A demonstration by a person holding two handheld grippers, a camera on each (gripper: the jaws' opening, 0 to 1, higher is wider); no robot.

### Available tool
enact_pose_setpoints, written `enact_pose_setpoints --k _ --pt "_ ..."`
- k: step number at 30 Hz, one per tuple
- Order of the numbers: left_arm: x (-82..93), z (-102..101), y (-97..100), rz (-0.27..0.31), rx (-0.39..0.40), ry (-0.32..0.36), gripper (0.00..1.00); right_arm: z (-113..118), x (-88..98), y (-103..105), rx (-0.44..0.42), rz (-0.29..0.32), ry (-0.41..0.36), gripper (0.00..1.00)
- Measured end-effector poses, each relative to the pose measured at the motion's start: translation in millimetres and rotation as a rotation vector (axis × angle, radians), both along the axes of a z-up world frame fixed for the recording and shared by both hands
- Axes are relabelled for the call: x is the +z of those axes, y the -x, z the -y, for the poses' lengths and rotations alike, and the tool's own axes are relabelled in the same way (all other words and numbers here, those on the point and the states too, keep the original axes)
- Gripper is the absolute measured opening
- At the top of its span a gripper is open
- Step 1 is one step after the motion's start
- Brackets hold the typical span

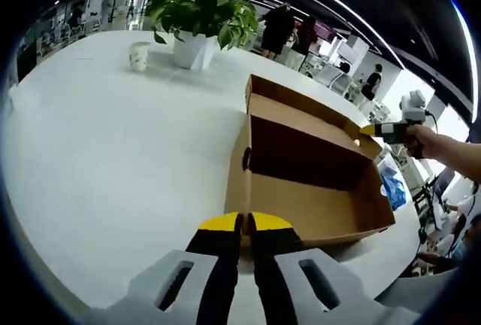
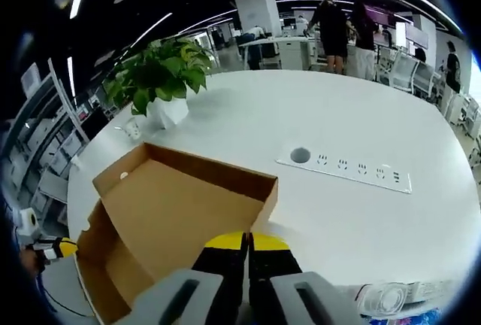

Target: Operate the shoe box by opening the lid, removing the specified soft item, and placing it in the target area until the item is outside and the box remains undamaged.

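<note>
On the white surface (image 1: pixel 113 152), the open shoe box (image 1: pixel 308 167) sits at twelve o'clock of the left gripper (image 1: pixel 246 223), whose jaws are closed and empty like the right gripper's (image 2: pixel 248 241); a careless push could crumple its cardboard wall.

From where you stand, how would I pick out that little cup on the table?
Start at the big white table and find the leafy potted plant at its far side, beyond the open cardboard shoe box. The small paper cup stands apart from the plant's white pot. It is much shorter than the pot, pale with faint markings, and holds no greenery.
</note>
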State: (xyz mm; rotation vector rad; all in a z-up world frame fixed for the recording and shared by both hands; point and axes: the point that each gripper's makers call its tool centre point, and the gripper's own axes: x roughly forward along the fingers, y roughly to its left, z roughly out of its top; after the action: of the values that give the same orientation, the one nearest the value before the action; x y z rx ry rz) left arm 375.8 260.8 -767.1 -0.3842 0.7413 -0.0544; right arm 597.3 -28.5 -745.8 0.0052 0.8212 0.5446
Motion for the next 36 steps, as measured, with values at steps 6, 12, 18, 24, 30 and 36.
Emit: enact_pose_setpoints --k 6,12,18,24,30,36 --pt "-0.1 -1 -0.2 -0.003 0.007 0.004 0.02 0 10.8 2 0.037 0.047 -0.016 0.0" --pt "-0.7 -2 -1.1 -0.004 0.01 0.001 0.02 -2 21.1 5 0.061 0.085 -0.027 0.0" --pt "-1.2 -3 -1.4 -0.001 0.015 0.001 0.02 -3 28.2 6 0.083 0.128 -0.031 0.0" --pt "-0.4 -2 -0.5 0.005 0.025 0.008 0.02 -2 38.0 18 0.104 0.177 -0.03 0.0" --pt "0.6 -1 0.1 0.006 0.027 0.007 0.02 -5 54.6 42 0.123 0.224 -0.027 0.0" --pt "0.1 -3 -0.3 0.012 0.032 0.008 0.02 -5 61.5 46 0.128 0.252 -0.037 0.0"
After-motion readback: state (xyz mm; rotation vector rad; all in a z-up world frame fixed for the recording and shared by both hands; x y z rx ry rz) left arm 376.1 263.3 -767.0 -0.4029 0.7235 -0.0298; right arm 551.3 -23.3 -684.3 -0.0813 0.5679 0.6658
